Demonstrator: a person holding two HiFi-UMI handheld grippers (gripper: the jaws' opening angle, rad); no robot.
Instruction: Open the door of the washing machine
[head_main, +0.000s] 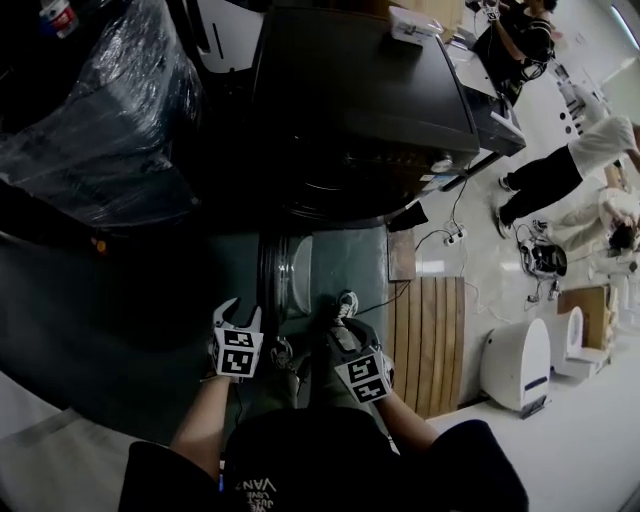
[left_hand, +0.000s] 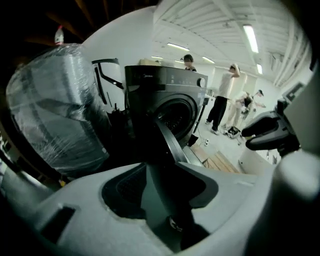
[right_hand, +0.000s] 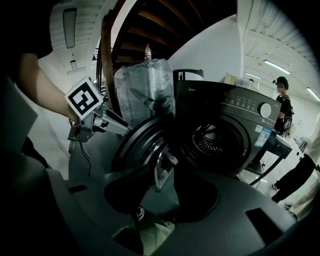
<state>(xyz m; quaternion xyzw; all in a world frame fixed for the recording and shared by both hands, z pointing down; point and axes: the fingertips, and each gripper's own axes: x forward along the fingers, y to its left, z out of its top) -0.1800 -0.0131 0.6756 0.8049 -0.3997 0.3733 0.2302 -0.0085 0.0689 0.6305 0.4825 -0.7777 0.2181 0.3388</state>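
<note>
Washing machine door (head_main: 286, 275) standing swung open from the drum opening (right_hand: 215, 142), flanked by the left gripper (head_main: 238, 316) and right gripper (head_main: 340, 308), both with jaws apart and gripping nothing.

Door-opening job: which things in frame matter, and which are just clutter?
Job: washing machine; its door, already swung open; left hand-held gripper; right hand-held gripper, both open.
Lying about: plastic-wrapped bundle; wooden slats; white floor unit; bystander.
</note>
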